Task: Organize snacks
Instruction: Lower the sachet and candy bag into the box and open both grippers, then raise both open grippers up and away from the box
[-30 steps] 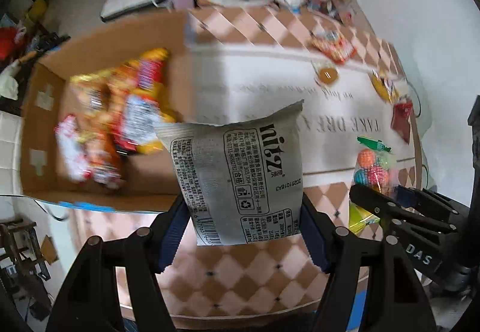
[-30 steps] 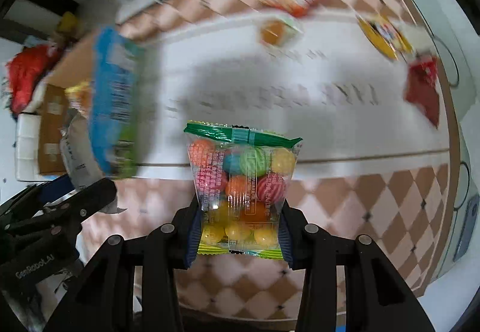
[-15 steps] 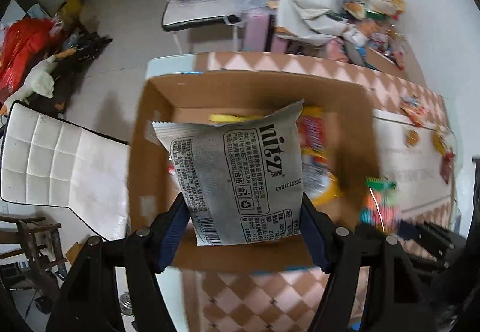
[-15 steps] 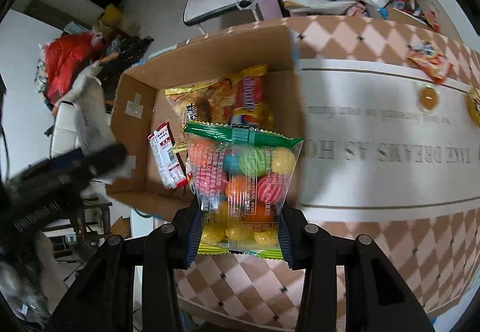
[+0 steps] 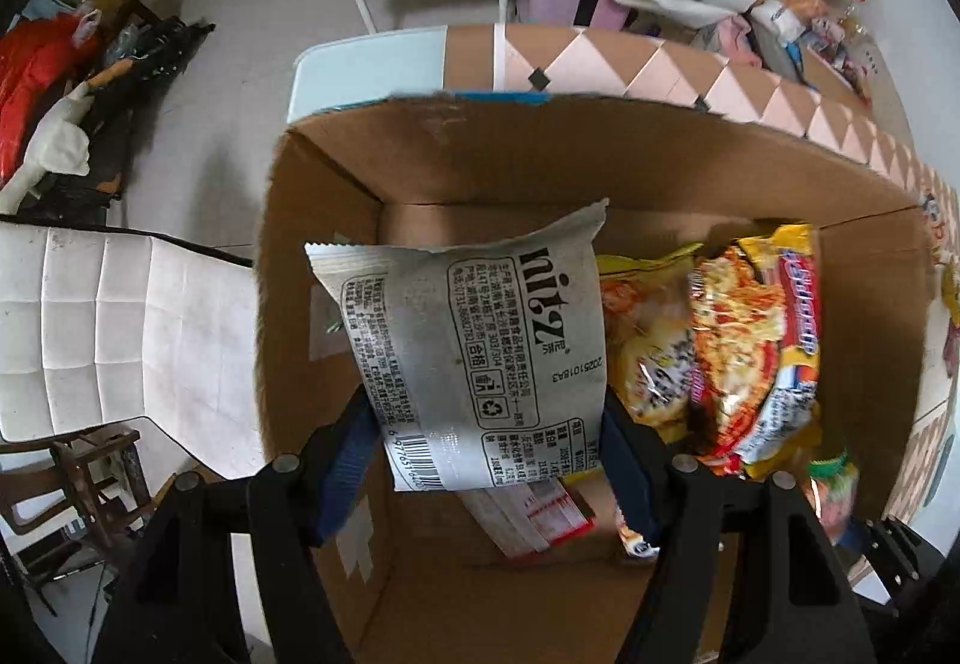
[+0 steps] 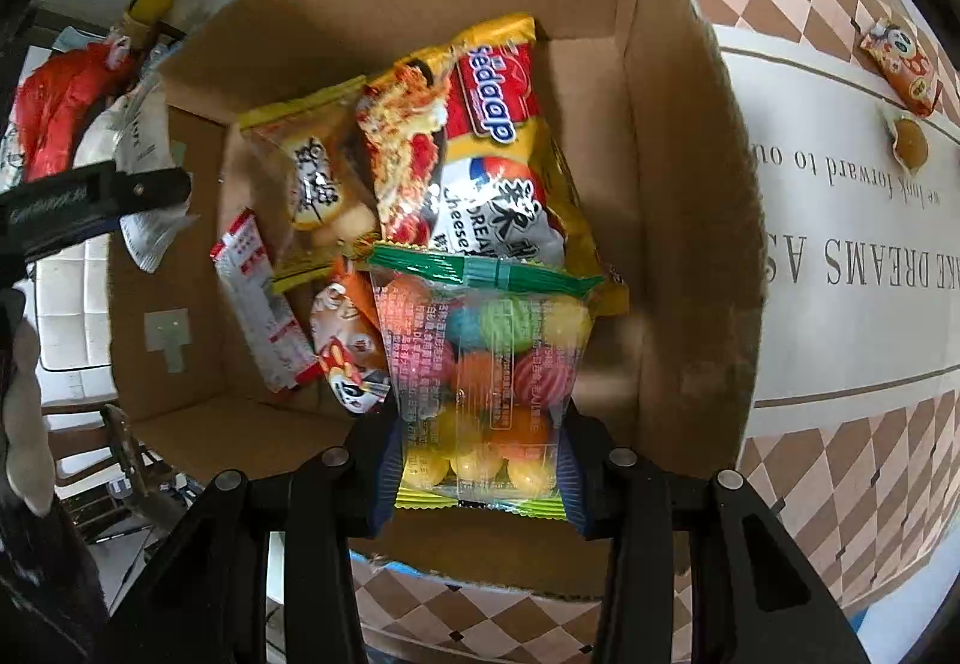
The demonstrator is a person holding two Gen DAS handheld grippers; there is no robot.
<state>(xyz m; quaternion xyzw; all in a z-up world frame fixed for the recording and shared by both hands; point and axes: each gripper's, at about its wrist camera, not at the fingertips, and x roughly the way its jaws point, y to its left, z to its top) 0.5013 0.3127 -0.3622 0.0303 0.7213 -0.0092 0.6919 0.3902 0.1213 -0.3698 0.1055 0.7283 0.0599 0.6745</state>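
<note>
The cardboard box (image 6: 690, 196) sits at the end of the checkered table (image 6: 840, 484), its open top facing up and its floor partly covered; being stiff-walled but light, it would probably slide if bumped on a rim. Inside, a yellow noodle packet (image 6: 480, 136) lies toward the wall nearest the table's long runner, crinkly and brittle-filled, best taken by its flat sides rather than crushed. Over the box's other side, by the wall farthest from the runner, the left gripper (image 5: 486, 448) is clamped on the grey snack pouch (image 5: 474, 340), jaws pressing its lower edges; the pouch looks puffy, light and slick, so a hold low across its width seems right. Above the wall nearest the runner, the right gripper (image 6: 480, 460) is closed on the clear candy bag (image 6: 480, 364), pinched at its bottom part. That bag looks denser, with hard round sweets that shift under thin slippery film, so a grip on the body rather than the seal seems safest.
</note>
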